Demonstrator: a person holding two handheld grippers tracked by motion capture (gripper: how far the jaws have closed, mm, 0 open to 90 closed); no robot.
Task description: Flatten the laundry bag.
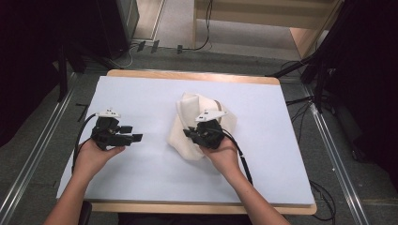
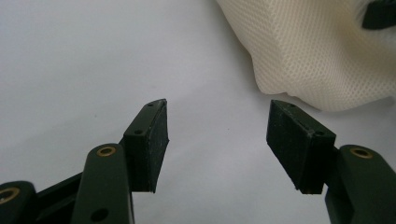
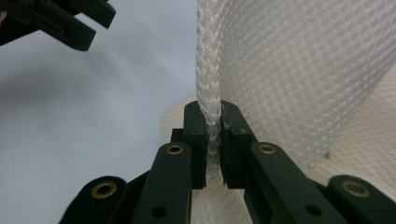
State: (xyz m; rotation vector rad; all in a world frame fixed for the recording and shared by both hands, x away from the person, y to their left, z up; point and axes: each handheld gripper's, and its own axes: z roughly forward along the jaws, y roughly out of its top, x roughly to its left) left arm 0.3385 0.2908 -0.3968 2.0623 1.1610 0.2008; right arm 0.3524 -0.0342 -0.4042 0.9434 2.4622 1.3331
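- In the high view I have the cream-white mesh fabric bag (image 1: 190, 126) lying crumpled just right of the frame's centre, on the white sheet covering the wooden table (image 1: 197, 76).
- My right hand-held gripper (image 1: 193, 133) sits at the lower edge of that bag, centre-right in the high view, with my right hand (image 1: 224, 154) wrapped around its body from below.
- In the right gripper view its two black jaws stand pressed together at the frame's lower middle, pinching a thick folded edge of the cream-white mesh fabric bag (image 3: 299, 60); the fold rises straight up out of the pads and the rest of the fabric spreads across the right half of the frame.
- My left hand-held gripper (image 1: 133, 133) rests on the sheet at centre-left of the high view, well apart from the bag, held by my left hand (image 1: 94, 157).
- In the left gripper view its jaws are spread wide with nothing between them, only bare white sheet; the bag (image 2: 322, 51) hangs into the upper right corner, just beyond the right jaw's tip and not touching it.
- The left hand-held gripper (image 3: 88, 23) also shows in the upper left of the right gripper view.
- A black cable (image 1: 80, 136) trails from the left hand-held gripper toward the frame's lower left.
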